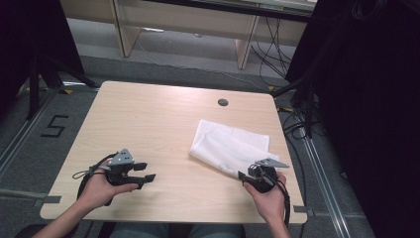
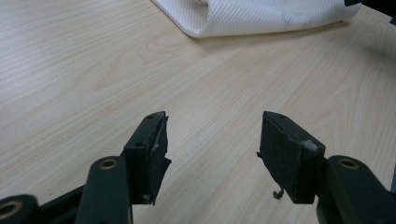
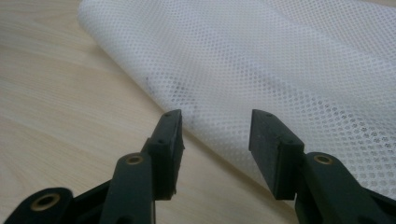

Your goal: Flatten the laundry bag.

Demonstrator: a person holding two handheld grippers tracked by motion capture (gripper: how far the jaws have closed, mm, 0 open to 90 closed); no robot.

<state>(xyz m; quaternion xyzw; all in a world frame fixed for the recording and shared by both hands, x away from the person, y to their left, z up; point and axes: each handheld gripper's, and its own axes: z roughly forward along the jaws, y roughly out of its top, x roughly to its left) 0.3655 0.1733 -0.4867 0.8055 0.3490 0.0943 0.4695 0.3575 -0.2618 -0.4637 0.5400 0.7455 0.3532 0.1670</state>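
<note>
Nearest me, my left gripper (image 1: 146,177) rests low over bare wood at the near left of the light wooden table (image 1: 148,119), jaws spread wide with nothing between them. At the near right, my right gripper (image 1: 242,176) sits at the near edge of a folded white mesh cloth (image 1: 229,145), jaws parted and empty, the cloth's edge just beyond their tips. The cloth lies flat on the right half of the table, stretching away toward the far right. Farther off, a small round grommet hole (image 1: 223,102) sits near the table's far edge.
</note>
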